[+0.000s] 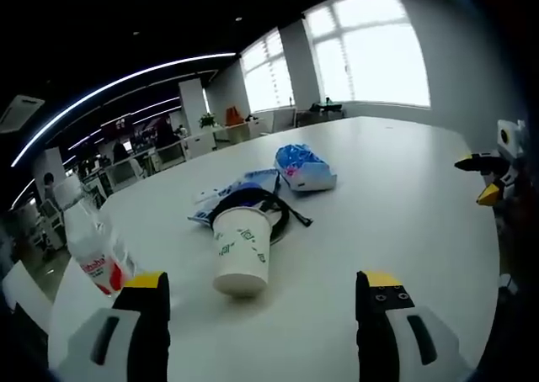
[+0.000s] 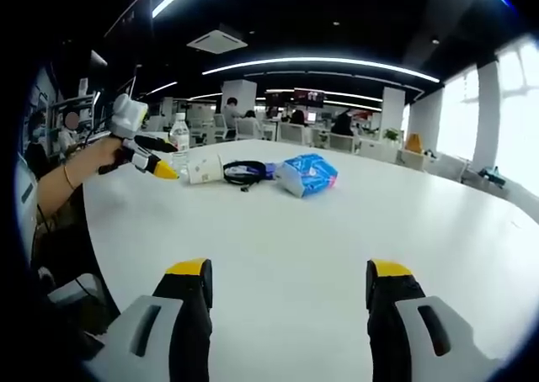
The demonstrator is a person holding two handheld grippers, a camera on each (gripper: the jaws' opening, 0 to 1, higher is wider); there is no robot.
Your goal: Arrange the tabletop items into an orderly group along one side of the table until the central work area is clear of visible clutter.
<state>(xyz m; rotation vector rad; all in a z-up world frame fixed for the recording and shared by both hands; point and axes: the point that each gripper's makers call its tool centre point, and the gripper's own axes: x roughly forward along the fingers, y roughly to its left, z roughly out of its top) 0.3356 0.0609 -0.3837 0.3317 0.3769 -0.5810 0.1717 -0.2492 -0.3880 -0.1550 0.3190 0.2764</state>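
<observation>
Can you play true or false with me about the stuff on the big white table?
1. The paper cup is lying on its side. True.
2. The left gripper is squeezing the cup. False: its jaws stand open and apart, with the cup ahead of them, untouched.
3. The blue packet sits farther from the left gripper than the cup does. True.
4. The right gripper is holding the blue packet. False: its jaws are open and empty above bare table, with the packet well ahead.
5. A plastic water bottle is beside the cup, near the table's edge. True.
6. The black cable is hanging off the table. False: it lies on the tabletop behind the cup.
</observation>
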